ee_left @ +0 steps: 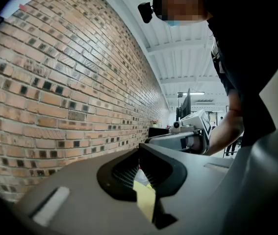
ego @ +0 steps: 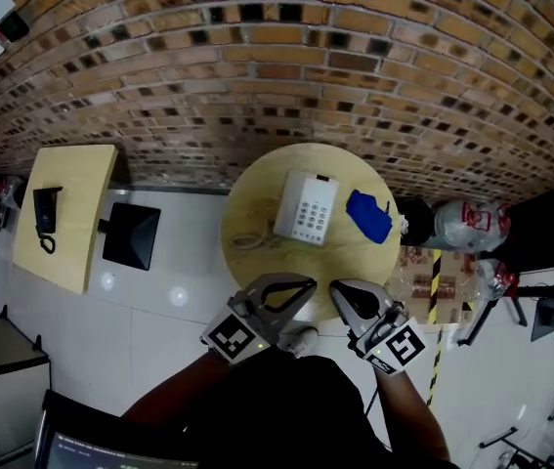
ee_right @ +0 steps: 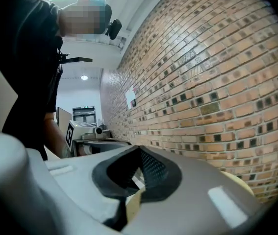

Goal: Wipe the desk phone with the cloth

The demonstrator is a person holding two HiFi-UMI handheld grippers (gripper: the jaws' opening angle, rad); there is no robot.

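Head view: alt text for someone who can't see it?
A white desk phone lies on a round wooden table, a blue cloth just right of it. The left gripper and right gripper are shut and empty by the table's near edge; a brick wall stands beyond.

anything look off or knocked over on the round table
Nothing stands out. The white desk phone lies flat on the round table, its cord looped at its left, and the blue cloth sits bunched up just right of it, not touching. Nothing is spilled or tipped.
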